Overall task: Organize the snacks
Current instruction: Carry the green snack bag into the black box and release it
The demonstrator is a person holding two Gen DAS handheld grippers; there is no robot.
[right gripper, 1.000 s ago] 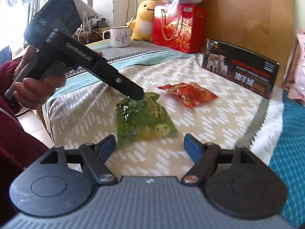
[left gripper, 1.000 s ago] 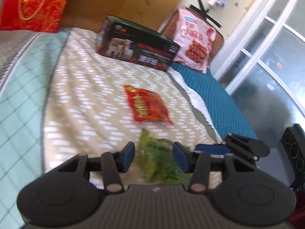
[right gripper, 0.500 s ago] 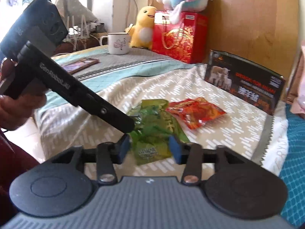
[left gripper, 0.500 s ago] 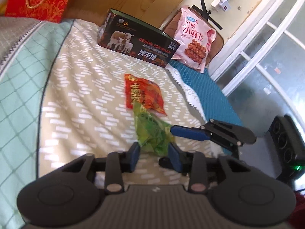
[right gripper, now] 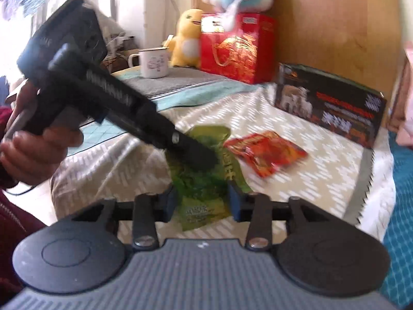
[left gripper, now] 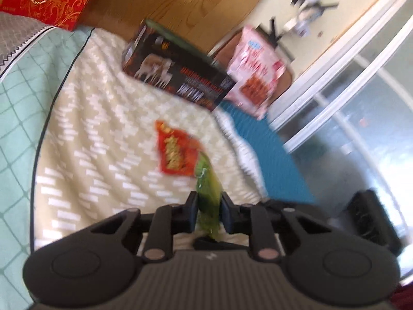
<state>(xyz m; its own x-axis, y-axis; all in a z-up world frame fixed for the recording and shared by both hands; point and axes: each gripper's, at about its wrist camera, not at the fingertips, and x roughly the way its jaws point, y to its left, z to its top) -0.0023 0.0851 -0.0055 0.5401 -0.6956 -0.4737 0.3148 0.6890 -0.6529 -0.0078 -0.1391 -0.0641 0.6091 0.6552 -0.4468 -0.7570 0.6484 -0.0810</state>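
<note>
A green snack packet stands edge-on between the pads of my left gripper, whose jaws are closing and pinch it. In the right wrist view the same green packet is crumpled between the blue pads of my right gripper, whose jaws are also closing and touch its sides. There the left gripper comes in from the left, held by a hand, with its tip on the packet's upper part. A red snack packet lies flat on the bed just beyond.
A black box with sheep on it stands at the far end of the patterned bed cover. A pink snack bag leans behind it. A red gift bag, a yellow plush and a mug stand behind.
Both pairs of jaws have narrowed onto the green packet, which lay flat and is now raised and squeezed. The left view has rolled; the right gripper came closer to the packet.
</note>
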